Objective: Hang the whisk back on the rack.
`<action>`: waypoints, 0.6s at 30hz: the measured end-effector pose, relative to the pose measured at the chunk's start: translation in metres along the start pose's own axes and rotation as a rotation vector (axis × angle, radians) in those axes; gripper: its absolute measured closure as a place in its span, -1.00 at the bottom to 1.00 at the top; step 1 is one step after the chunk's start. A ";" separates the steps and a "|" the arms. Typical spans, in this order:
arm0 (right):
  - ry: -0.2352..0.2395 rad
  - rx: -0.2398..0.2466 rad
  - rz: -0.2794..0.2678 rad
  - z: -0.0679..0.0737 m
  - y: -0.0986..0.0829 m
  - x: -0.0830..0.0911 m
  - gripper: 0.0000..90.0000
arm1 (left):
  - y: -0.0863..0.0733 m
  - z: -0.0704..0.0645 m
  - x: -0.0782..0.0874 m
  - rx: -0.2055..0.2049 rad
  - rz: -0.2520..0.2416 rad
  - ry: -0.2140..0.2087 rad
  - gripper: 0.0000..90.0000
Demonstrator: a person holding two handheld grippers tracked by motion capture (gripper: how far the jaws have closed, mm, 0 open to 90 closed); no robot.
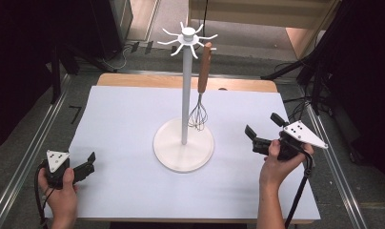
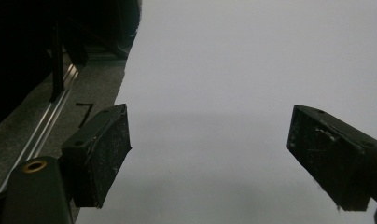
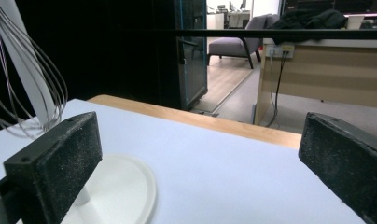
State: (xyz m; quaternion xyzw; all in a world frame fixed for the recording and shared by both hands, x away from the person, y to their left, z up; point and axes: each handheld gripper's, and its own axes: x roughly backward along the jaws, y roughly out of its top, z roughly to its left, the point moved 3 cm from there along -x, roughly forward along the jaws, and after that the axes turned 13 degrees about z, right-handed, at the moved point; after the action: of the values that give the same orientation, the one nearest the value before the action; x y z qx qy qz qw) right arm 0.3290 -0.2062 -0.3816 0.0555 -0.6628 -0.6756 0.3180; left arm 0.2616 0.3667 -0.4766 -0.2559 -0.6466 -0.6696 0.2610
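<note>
Wood-handled whisk (image 1: 201, 90) hangs from a hook of the white stand (image 1: 184, 143), wire head just above the stand's base, ahead and to the left of the right gripper (image 1: 263, 131). That gripper's fingers (image 3: 56, 158) are spread wide and hold nothing, well apart from the whisk. Left gripper (image 1: 88, 162) sits far off at the white counter (image 1: 124, 191) edge, its fingers (image 2: 100, 154) likewise spread and empty.
</note>
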 end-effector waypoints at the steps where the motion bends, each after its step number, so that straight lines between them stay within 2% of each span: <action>1: -0.005 0.001 0.001 -0.002 -0.003 0.000 -1.00 | 0.000 0.000 0.000 -0.001 0.000 -0.001 -0.69; 18: -0.088 -0.066 0.038 -0.029 -0.048 0.008 -1.00 | 0.000 0.000 0.000 0.002 -0.002 0.001 -0.69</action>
State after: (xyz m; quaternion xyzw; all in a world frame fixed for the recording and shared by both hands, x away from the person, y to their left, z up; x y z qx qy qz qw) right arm 0.3201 -0.2395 -0.4264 0.0026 -0.6545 -0.6927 0.3030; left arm 0.2615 0.3664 -0.4766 -0.2548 -0.6472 -0.6694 0.2609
